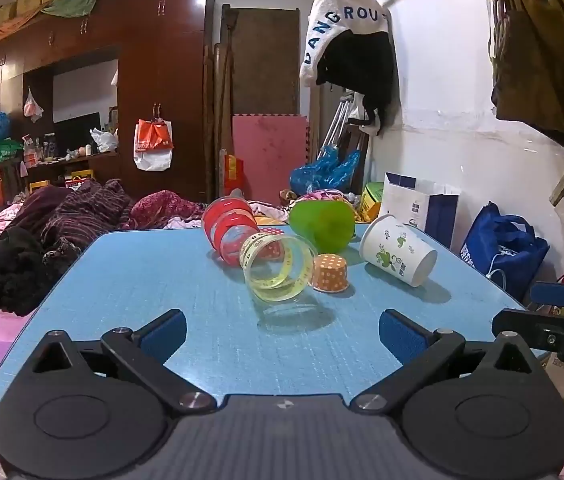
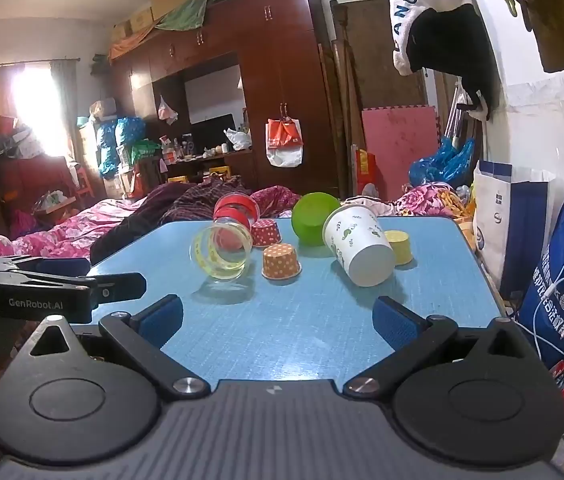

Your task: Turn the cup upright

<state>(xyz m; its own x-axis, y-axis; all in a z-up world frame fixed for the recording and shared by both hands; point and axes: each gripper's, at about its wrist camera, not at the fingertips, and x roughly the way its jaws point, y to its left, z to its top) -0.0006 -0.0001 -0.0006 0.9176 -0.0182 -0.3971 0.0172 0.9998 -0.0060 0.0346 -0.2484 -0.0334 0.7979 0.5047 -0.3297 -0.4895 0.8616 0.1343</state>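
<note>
Seven cups on blue surface, none upright. Lying sideways: one white paper cup, one clear yellow-banded, one red-banded, one green. Upside down: three small paper ones, orange, red, yellow. Paper cup probably light, crushable; pinch gently mid-wall. Left gripper and right gripper: fingers spread, empty, well short of cups.
</note>
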